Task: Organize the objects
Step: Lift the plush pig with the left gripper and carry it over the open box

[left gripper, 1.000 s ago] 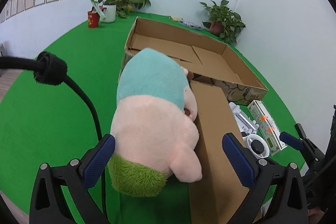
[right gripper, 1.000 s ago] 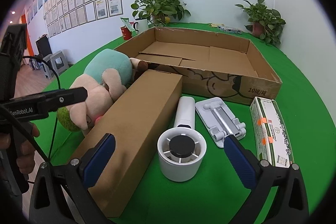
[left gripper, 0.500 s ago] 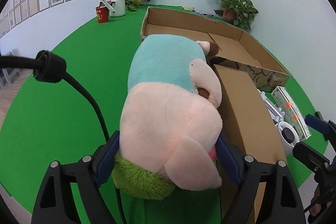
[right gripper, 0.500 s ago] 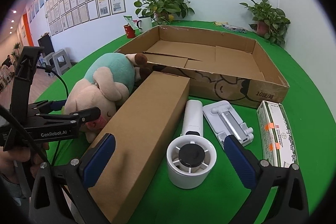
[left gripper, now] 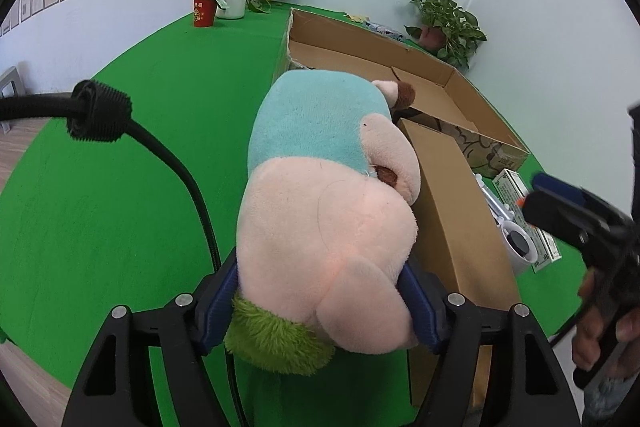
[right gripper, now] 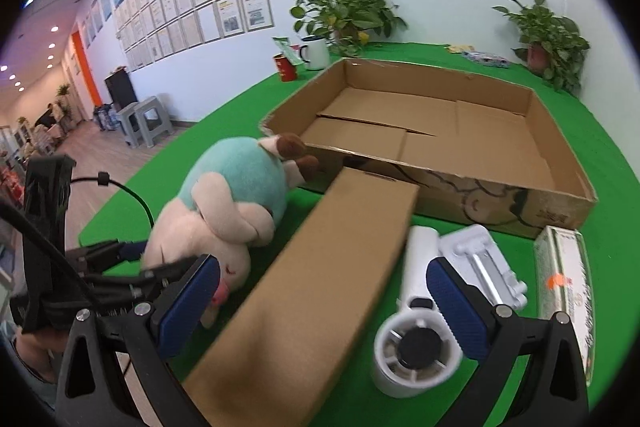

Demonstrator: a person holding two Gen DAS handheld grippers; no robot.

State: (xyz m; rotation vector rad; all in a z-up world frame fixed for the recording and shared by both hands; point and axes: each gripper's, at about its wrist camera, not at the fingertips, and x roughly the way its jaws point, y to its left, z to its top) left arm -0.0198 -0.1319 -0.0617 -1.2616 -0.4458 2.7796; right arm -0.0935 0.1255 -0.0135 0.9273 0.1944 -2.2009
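Left hand-held gripper [left gripper: 322, 301] clamped on plush toy's [left gripper: 324, 195] pink head, toy on green tabletop [left gripper: 132, 155] beside long carton [left gripper: 452, 223]; right view: right hand-held gripper [right gripper: 320, 303] wide, straddling long carton [right gripper: 320, 283], unloaded.

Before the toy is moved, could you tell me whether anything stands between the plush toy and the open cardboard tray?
Nothing lies between them: the plush toy, held by the left gripper, already reaches the cardboard tray at its near-left corner. The closed carton lies alongside on the toy's right, not in its path; only the tray's low wall must be cleared.
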